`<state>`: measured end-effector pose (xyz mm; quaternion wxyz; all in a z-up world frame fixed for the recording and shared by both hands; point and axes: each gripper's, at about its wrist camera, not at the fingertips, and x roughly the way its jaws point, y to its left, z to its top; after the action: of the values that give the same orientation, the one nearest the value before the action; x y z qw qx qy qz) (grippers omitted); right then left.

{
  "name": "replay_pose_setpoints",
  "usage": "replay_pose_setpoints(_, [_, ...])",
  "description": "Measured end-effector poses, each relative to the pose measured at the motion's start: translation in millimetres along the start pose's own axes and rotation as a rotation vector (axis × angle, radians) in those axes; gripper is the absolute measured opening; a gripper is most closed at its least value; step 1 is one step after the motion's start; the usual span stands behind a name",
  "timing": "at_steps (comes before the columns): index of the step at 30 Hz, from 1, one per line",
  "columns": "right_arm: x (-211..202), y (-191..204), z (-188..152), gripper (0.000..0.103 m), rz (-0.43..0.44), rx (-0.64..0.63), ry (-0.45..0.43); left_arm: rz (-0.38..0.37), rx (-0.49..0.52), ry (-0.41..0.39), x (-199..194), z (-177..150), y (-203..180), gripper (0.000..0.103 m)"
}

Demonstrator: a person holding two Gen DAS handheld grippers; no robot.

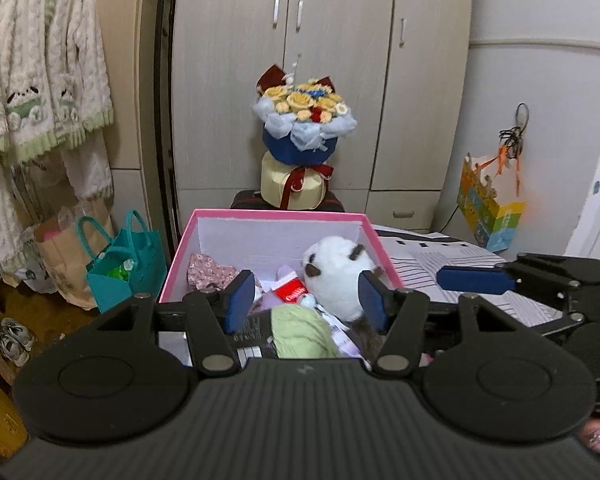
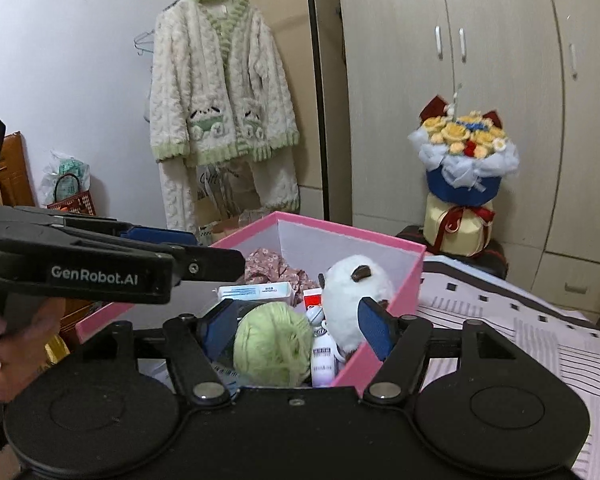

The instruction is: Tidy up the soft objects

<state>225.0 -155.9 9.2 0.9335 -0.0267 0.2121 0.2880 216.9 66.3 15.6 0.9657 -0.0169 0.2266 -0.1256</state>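
A pink box (image 1: 276, 214) (image 2: 340, 228) stands open on the bed, full of mixed items. Inside lie a white plush toy (image 1: 336, 276) (image 2: 352, 288), a green yarn ball (image 1: 300, 332) (image 2: 274, 344), a floral cloth (image 1: 208, 270) (image 2: 268, 264) and a red carton (image 1: 290, 290). My left gripper (image 1: 308, 302) hovers open over the box's near side, with nothing pressed between its pads. My right gripper (image 2: 296, 324) is also open, and the yarn ball lies low between its fingers, ungripped. The left gripper (image 2: 204, 250) reaches in from the left in the right wrist view.
The box also holds a white bottle (image 2: 324, 356) and a blue-and-white packet (image 2: 256, 292). A striped bed cover (image 1: 440, 264) spreads to the right. Behind stand a flower bouquet (image 1: 304, 120) and a wardrobe (image 1: 340, 40). Teal bags (image 1: 128, 268) sit on the floor at left, and a cardigan (image 2: 220, 92) hangs above.
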Motion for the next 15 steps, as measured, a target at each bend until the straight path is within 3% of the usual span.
replay_pose_setpoints(12, [-88, 17, -19, 0.079, -0.081, -0.021, -0.052, -0.005, 0.069, -0.069, -79, -17, -39, 0.058])
replay_pose_setpoints(14, [-101, 19, -21, 0.084, -0.103, -0.014, -0.064, -0.01, 0.074, -0.077, -92, -19, -45, 0.068])
replay_pose_setpoints(15, [-107, 20, -22, 0.086, -0.114, -0.014, -0.071, -0.011, 0.077, -0.084, -97, -20, -47, 0.068])
